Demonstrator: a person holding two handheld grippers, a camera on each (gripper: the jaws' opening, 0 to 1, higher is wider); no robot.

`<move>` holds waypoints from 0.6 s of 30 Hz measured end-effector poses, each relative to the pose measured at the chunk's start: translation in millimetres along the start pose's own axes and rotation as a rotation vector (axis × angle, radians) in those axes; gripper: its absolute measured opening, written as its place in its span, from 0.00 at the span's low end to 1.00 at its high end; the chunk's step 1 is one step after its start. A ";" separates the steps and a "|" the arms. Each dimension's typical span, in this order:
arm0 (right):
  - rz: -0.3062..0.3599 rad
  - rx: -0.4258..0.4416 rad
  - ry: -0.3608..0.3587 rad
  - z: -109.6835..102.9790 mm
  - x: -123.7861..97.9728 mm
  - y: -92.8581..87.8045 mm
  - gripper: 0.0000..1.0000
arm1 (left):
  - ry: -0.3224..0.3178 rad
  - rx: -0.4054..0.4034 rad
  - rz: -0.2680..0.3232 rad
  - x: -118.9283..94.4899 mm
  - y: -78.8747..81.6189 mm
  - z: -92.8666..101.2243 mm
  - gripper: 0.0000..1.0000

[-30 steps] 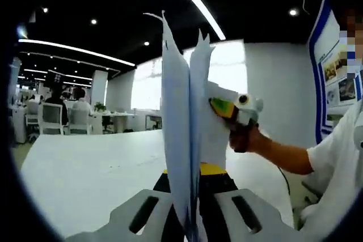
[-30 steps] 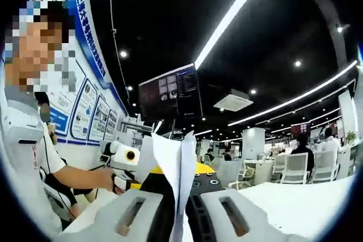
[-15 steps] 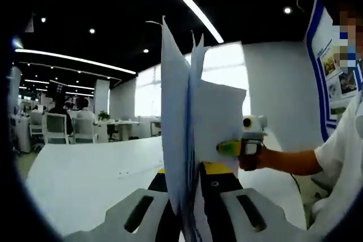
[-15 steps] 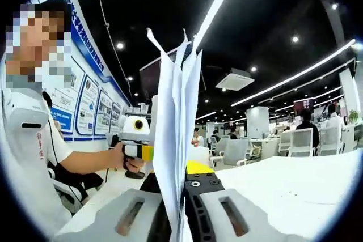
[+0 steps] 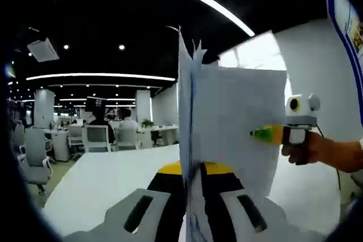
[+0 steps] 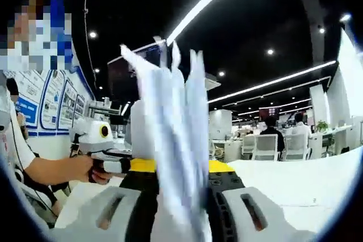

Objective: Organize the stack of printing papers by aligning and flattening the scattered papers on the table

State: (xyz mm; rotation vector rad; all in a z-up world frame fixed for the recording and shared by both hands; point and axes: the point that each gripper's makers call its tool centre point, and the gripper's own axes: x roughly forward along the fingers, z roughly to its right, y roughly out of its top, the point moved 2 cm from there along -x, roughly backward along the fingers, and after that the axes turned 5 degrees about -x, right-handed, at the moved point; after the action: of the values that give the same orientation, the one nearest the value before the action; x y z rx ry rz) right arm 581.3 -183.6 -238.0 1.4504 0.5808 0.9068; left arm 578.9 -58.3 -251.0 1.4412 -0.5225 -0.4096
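Left gripper view shows our left gripper (image 5: 193,213) and right gripper (image 5: 266,134) each pinching the papers (image 5: 227,134) on edge above the table (image 5: 102,179), sheets rising between the jaws, likely so the uneven edges can be squared.

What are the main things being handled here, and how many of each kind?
Handheld grippers: 2, left gripper and right gripper
Stacks of paper: 1, clamped upright between both
White tables: 1
Total: 4
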 end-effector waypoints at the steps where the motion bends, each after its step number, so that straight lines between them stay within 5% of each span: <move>1: -0.028 0.005 -0.036 6.8 -0.1 -7.8 0.39 | -0.006 0.001 0.006 0.7 -2.3 1.0 0.19; 4: -0.040 0.087 -0.077 12.8 4.0 -12.0 0.41 | 0.011 -0.002 0.014 5.8 -5.3 3.9 0.22; 8: -0.035 0.086 -0.073 7.8 14.8 -4.9 0.46 | 0.015 -0.001 0.016 20.6 -6.9 12.0 0.29; 12: -0.038 0.091 -0.070 13.0 13.8 -5.2 0.45 | -0.007 0.007 0.005 22.0 -8.3 17.8 0.19; 15: -0.027 0.078 -0.020 16.1 4.3 -7.9 0.33 | -0.079 -0.027 0.002 18.0 -7.8 20.4 0.06; 18: -0.006 0.096 0.076 16.0 -2.8 -9.4 0.31 | -0.162 -0.087 -0.005 14.9 -7.9 21.1 0.06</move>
State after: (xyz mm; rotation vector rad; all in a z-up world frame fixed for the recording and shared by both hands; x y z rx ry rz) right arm 594.4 -194.2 -246.5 1.5036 0.6933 0.9433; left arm 579.5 -84.8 -256.4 1.3330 -0.6238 -0.5499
